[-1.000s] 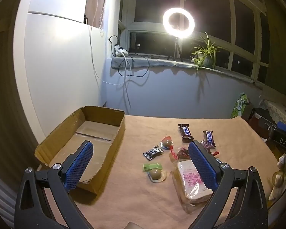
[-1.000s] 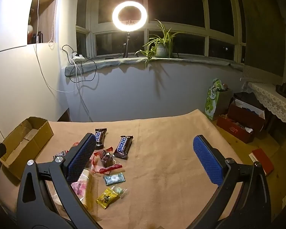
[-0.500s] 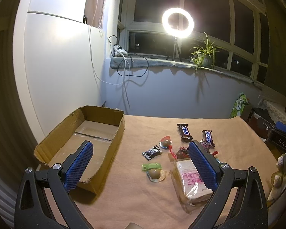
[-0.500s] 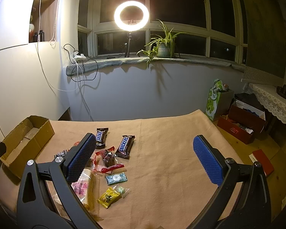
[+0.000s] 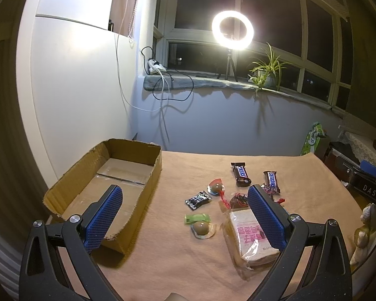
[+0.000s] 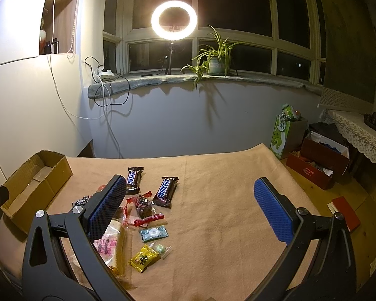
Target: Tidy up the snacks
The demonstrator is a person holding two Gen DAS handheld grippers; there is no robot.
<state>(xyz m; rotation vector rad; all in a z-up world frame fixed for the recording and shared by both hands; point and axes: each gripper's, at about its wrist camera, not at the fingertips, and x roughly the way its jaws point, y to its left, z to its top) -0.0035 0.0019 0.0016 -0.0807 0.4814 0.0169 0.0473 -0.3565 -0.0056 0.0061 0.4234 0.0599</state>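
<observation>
An empty cardboard box (image 5: pixel 127 173) (image 6: pixel 37 183) lies at the table's left. Snacks are scattered right of it: two Snickers bars (image 5: pixel 241 174) (image 6: pixel 166 192), a wrapped sandwich (image 5: pixel 250 238) (image 6: pixel 110 245), a black candy packet (image 5: pixel 197 200), two jelly cups (image 5: pixel 202 228), a green wrapper (image 5: pixel 196 217), a teal packet (image 6: pixel 154 233) and a yellow packet (image 6: pixel 144 258). My left gripper (image 5: pixel 184 215) hangs open above the box's near corner and the jelly cups, holding nothing. My right gripper (image 6: pixel 190 210) is open over the cloth right of the snacks, also holding nothing.
A tan cloth (image 6: pixel 225 188) covers the table. Behind it are a wall, a windowsill with a ring light (image 6: pixel 174 20), a potted plant (image 6: pixel 215 62) and cables. On the floor at right stand a green bag (image 6: pixel 283 130) and a red box (image 6: pixel 318 163).
Both views have shifted slightly, the scene sliding a little down and left in frame. The snacks and box have not moved, and both grippers stay open.
</observation>
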